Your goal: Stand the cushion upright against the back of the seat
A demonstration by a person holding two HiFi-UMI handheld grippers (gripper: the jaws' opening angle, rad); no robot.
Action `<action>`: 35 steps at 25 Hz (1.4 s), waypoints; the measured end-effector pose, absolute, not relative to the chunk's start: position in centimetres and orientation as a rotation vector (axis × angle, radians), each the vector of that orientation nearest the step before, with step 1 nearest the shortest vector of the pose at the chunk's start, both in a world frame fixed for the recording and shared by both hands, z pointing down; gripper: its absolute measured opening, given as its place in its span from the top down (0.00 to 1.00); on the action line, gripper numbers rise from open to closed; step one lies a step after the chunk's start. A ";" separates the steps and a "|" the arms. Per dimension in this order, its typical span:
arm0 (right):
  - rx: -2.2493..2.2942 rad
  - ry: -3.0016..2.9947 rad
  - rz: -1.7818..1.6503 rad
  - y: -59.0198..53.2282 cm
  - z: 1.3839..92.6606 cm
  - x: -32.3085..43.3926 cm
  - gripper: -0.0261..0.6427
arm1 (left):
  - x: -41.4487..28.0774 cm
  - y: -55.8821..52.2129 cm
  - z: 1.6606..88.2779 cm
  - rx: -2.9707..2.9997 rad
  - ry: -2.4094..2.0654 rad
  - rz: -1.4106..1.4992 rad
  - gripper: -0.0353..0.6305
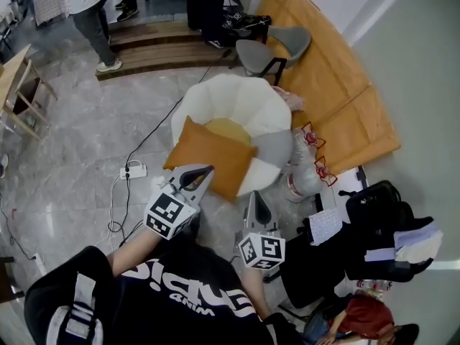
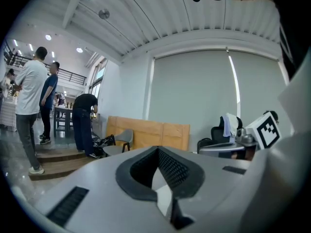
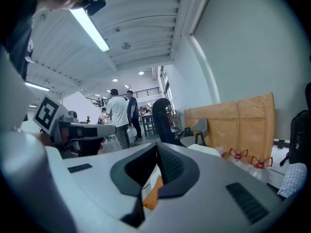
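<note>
cushion (image 1: 213, 157) — diagonal on the seat (image 1: 237, 92)

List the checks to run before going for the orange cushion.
1. Orange cushion upright against the white chair back: not ok, it lies slanted across the seat front.
2. Left gripper open for a grasp: not ok, shut and empty.
3. Right gripper open: not ok, shut and empty.
4. Chair back free of other things: ok.
5. Left gripper touching the cushion: cannot tell.
</note>
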State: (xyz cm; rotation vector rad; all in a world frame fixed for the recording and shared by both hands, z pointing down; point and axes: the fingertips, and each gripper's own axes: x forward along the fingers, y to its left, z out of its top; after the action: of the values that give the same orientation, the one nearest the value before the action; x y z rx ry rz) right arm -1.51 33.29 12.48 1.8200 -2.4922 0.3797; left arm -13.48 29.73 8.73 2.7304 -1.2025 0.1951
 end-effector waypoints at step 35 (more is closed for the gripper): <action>1.987 -2.363 0.304 3.2 10.2 2.7 0.93 | -6.2 -1.6 9.7 2.871 -0.849 0.207 0.94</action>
State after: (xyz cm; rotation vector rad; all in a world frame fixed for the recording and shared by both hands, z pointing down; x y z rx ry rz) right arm 2.72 3.22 10.24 1.9874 -2.3633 0.3040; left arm -6.20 -1.58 9.68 2.8709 -0.8486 0.2073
